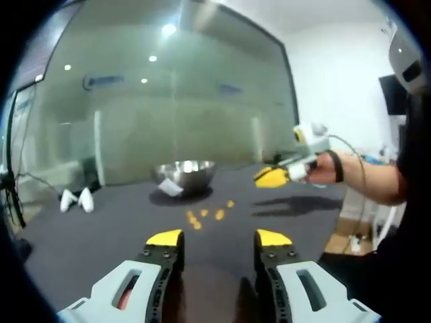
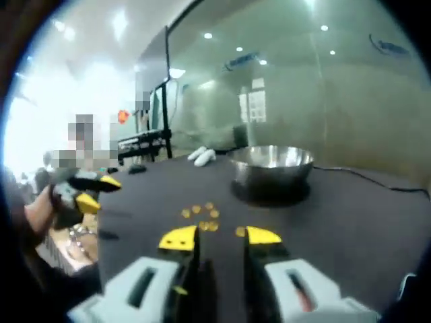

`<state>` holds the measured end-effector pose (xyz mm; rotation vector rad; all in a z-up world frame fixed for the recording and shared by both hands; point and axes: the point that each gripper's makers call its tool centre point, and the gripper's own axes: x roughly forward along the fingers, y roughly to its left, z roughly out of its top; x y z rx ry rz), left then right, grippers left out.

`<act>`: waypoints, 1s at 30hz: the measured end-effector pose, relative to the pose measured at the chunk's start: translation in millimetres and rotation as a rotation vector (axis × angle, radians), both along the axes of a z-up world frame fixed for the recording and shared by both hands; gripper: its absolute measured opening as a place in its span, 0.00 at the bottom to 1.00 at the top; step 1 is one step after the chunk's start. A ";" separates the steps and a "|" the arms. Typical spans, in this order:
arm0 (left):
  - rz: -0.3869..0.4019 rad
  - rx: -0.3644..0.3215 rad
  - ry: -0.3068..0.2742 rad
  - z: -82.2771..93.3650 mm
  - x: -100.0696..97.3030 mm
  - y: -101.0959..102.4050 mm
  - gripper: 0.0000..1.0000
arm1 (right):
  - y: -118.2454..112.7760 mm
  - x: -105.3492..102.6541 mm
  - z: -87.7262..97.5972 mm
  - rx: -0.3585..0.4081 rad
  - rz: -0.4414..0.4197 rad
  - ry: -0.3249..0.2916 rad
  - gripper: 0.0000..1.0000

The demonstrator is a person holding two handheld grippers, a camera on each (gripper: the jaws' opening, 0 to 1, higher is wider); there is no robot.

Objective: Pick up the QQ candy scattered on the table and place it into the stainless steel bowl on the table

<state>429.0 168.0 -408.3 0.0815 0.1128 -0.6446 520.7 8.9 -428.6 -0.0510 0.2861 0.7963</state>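
Both the left gripper and right gripper hover with jaws spread, empty. The QQ candy lies just ahead on the desk, the stainless steel bowl beyond. Such small pieces could slip from a pinch.

A frosted glass partition backs the dark table, reflecting round ceiling lights.

Left hand-held gripper has jaws apart, empty; right hand-held gripper likewise, gripped by a hand at frame right.
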 end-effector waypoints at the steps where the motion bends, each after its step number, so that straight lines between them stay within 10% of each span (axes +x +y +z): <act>1: -0.002 -0.001 -0.001 0.5 0.3 -0.8 0.43 | -0.3 0.0 -1.9 0.004 -0.002 0.007 0.27; 21: 0.011 0.012 0.000 0.5 -7.3 7.6 0.43 | 10.1 26.1 -22.0 -0.117 -0.009 -0.035 0.27; 30: 0.011 0.015 0.003 -0.6 -8.5 7.7 0.43 | 22.7 50.1 -45.6 -0.078 -0.025 0.057 0.26</act>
